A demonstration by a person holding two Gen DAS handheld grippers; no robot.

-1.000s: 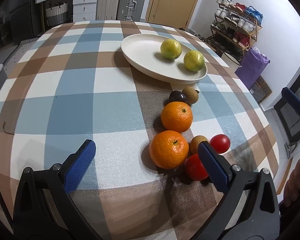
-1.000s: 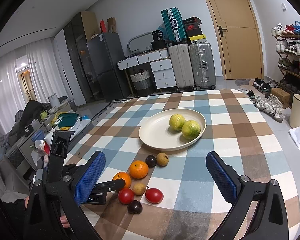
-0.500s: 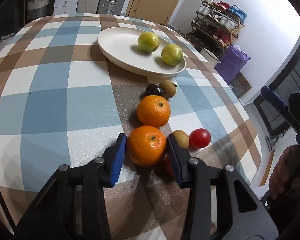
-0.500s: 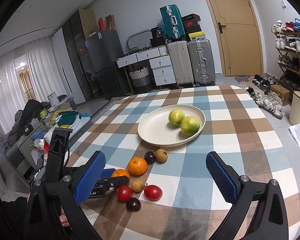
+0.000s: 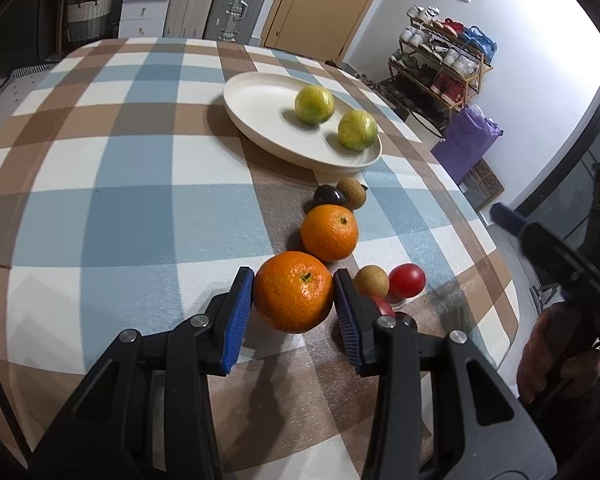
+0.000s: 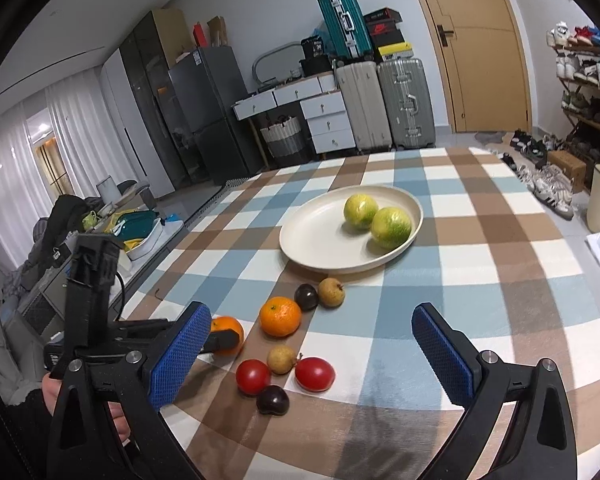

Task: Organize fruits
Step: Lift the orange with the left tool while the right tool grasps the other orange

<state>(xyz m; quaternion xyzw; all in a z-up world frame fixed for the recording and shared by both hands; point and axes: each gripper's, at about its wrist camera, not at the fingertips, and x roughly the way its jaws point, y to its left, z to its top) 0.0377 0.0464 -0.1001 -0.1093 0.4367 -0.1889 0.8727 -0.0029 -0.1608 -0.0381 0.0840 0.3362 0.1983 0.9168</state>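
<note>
two fruits plated, eight still off the plate

two green citrus (image 6: 376, 216) sit on the plate (image 6: 300, 236), far side of the table (image 6: 480, 248). left gripper (image 5: 294, 298) pinches the near orange (image 5: 293, 292) between its pads. right gripper (image 6: 310, 356) hangs with jaws spread, holding nothing. second orange (image 6: 280, 316), tomatoes and small brown and dark fruits lie near, unsorted.

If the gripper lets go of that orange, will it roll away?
Probably a little: the orange is round, and the table looks flat. Fruits beside it would likely stop it. The left hand-held gripper pads press both sides, so it seems firm, not squishy.
</note>
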